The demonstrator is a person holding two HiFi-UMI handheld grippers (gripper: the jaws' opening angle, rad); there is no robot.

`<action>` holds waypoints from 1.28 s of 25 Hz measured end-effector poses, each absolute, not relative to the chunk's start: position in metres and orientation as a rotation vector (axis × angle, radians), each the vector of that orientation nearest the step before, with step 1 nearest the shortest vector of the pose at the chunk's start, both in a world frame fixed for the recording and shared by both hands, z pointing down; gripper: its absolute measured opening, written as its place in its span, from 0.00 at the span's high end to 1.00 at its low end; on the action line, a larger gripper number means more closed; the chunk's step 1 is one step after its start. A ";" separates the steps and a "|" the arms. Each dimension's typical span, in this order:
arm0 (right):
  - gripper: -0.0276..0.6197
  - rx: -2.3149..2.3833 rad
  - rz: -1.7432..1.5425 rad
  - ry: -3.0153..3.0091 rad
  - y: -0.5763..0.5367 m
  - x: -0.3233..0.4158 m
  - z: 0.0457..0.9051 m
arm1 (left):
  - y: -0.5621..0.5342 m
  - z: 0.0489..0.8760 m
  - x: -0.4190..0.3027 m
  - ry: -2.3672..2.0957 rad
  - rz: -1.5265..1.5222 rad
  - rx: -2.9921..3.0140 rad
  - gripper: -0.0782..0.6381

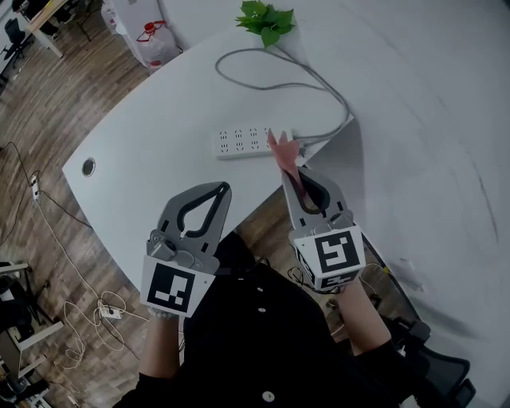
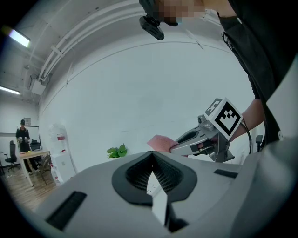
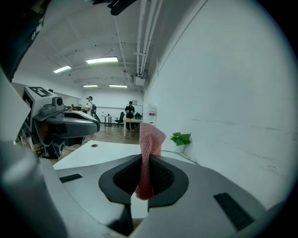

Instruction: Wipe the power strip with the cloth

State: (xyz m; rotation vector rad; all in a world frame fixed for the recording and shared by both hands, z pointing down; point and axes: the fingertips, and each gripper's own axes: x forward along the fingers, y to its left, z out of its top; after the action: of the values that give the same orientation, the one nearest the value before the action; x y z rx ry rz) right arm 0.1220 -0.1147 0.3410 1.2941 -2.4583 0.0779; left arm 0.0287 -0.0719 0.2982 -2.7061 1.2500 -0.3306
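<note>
The white power strip [image 1: 251,142] lies flat on the white table [image 1: 159,119], its grey cable [image 1: 319,88] looping off toward the back. A pink mesh cloth [image 1: 284,158] sticks up out of my right gripper [image 1: 287,172], which is shut on it just on the near side of the strip's right end. In the right gripper view the cloth [image 3: 149,148] hangs pinched between the dark pads. My left gripper [image 1: 226,189] is held over the table's front edge, nearer than the strip, its jaws shut with nothing between them. The left gripper view catches the right gripper [image 2: 200,139] and the cloth [image 2: 160,142].
A green plant [image 1: 267,20] stands at the table's far edge by the white wall. There is a round cable hole [image 1: 88,166] in the table's left part. A water bottle [image 1: 155,40] and loose cables [image 1: 48,231] are on the wooden floor at the left. People stand far off [image 3: 129,111].
</note>
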 end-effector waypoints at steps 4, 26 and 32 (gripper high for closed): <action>0.87 1.301 0.060 -2.471 -0.111 0.123 0.334 | -0.069 0.294 0.032 1.232 -0.320 -2.702 0.87; 0.87 1.257 0.021 -2.470 -0.097 0.111 0.329 | -0.060 0.295 0.030 1.230 -0.327 -2.697 0.87; 0.87 1.260 0.022 -2.465 -0.094 0.111 0.328 | -0.057 0.295 0.030 1.231 -0.318 -2.700 0.87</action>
State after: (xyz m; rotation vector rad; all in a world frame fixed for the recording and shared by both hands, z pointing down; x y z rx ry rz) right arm 0.1113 -0.0938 0.3283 1.2600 -2.4655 0.0218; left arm 0.0304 -0.0567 0.2952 -2.6995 1.2310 -0.3179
